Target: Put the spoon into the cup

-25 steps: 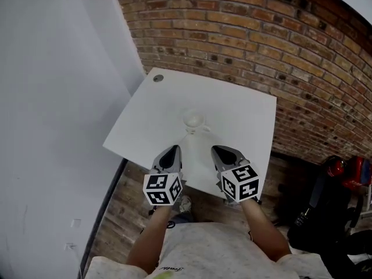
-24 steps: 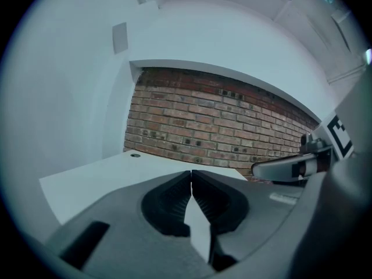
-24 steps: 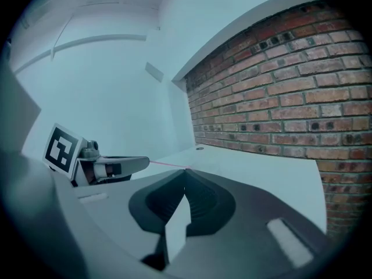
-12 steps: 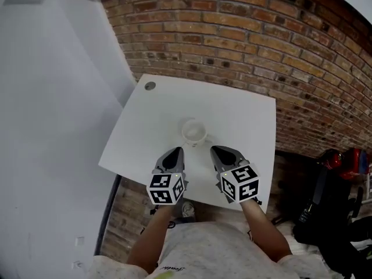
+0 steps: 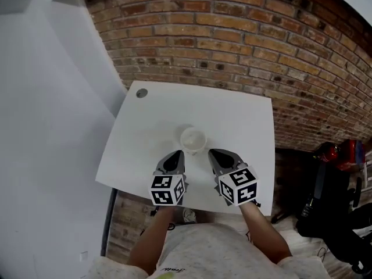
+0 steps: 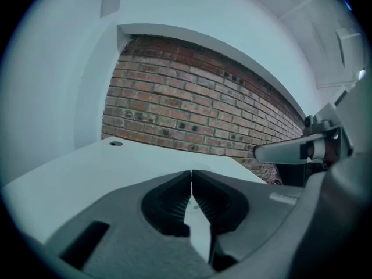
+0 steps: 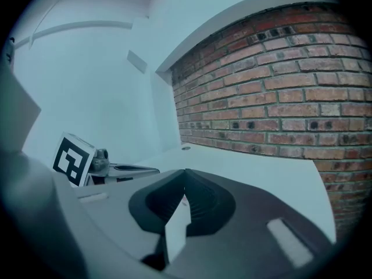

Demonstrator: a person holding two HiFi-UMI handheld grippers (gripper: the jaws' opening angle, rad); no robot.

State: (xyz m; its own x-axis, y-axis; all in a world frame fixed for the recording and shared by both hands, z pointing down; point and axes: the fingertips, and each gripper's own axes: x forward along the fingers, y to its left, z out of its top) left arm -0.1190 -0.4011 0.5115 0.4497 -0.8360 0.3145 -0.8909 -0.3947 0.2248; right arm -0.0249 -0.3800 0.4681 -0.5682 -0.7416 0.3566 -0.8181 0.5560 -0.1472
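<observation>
Both your left gripper [image 5: 175, 156] and right gripper [image 5: 215, 154] are closed, empty; cup [image 5: 193, 138] just ahead. No spoon shows; likely thin, slippery: pinch its handle.

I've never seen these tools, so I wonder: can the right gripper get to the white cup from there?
Probably yes. The cup stands just ahead of the right gripper, slightly to its left, with only bare table between them. Its jaws are shut, so they would need to open first.

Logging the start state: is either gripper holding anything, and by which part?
Nothing is held: the left gripper and the right gripper are both shut, with nothing between them.
</observation>
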